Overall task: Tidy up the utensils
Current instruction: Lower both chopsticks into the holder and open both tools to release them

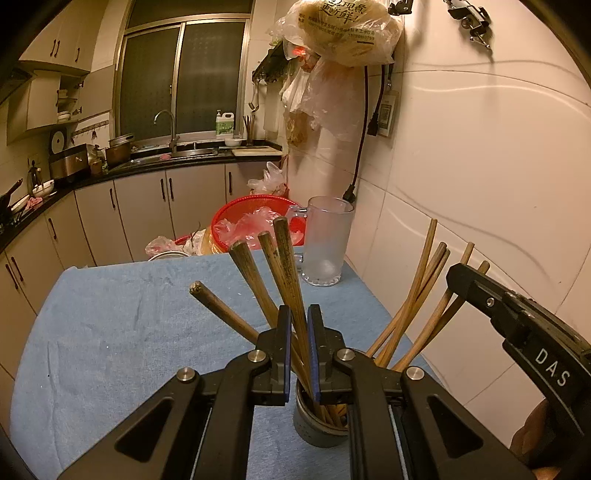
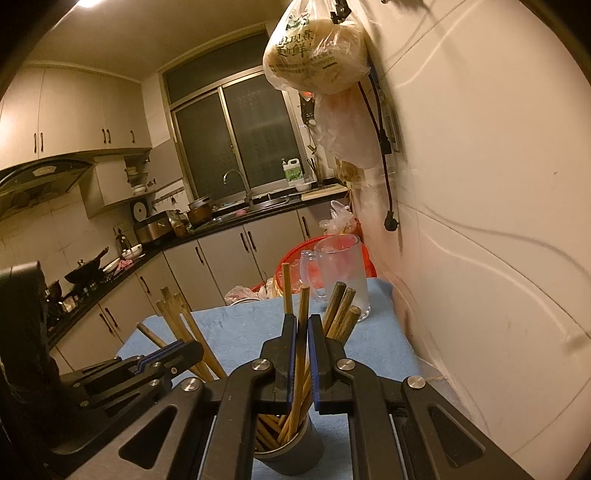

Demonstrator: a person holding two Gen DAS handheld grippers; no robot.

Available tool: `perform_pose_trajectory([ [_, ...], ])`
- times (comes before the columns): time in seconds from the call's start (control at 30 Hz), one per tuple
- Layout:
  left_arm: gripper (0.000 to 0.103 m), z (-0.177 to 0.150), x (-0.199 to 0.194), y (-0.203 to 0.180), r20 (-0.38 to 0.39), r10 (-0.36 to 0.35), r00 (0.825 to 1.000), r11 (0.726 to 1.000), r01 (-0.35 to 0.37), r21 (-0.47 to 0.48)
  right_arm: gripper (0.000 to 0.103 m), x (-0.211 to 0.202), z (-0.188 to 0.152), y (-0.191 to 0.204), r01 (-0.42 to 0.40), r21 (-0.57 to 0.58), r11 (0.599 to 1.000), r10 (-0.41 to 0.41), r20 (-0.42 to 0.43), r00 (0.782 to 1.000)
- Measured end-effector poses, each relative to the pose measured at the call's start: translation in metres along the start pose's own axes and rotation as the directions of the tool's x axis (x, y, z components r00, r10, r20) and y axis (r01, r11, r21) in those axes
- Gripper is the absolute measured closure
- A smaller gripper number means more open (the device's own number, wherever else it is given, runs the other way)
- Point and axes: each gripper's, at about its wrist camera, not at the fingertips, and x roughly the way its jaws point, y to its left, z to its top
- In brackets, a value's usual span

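A grey metal cup (image 1: 314, 430) stands on the blue cloth (image 1: 129, 332) and holds several chopsticks fanned outward. My left gripper (image 1: 299, 314) is shut on a dark, worn chopstick (image 1: 285, 258) that leans up out of the cup. In the right wrist view my right gripper (image 2: 303, 323) is shut on a light wooden chopstick (image 2: 303, 304) rising from the same cup (image 2: 295, 454). The left gripper (image 2: 184, 350) shows at the left there, among other sticks. The right gripper (image 1: 465, 275) enters the left wrist view from the right, by the light chopsticks (image 1: 417, 295).
A frosted glass mug (image 1: 327, 240) stands at the cloth's far right corner beside the tiled wall (image 1: 498, 184). Behind the table are a red basket (image 1: 236, 218) with plastic bags, then kitchen cabinets and a sink. A bagged loaf (image 1: 343, 29) hangs overhead.
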Motion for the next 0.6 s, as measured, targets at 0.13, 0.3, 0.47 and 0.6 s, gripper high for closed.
perform_pose_trajectory([
  [0.13, 0.094, 0.0, 0.0003, 0.0002, 0.0, 0.006, 1.0, 1.0, -0.006, -0.003, 0.095, -0.0024, 0.0002, 0.0008, 0.003, -0.003, 1.0, -0.003, 0.005, 1.0],
  [0.3, 0.094, -0.001, -0.0002, 0.0006, -0.002, 0.011, 1.0, 1.0, -0.011, -0.003, 0.095, -0.0062, 0.0024, 0.0016, 0.012, -0.014, 1.0, -0.012, 0.014, 1.0],
  [0.47, 0.094, -0.0012, -0.0015, 0.0017, -0.001, 0.014, 1.0, 1.0, -0.014, -0.002, 0.095, -0.0074, 0.0041, -0.0007, 0.016, -0.009, 1.0, -0.016, 0.012, 1.0],
  [0.6, 0.093, -0.0016, -0.0041, -0.0001, 0.004, 0.015, 1.0, 1.0, -0.015, 0.004, 0.095, -0.0074, 0.0055, -0.0015, 0.02, -0.008, 1.0, -0.02, 0.012, 1.0],
])
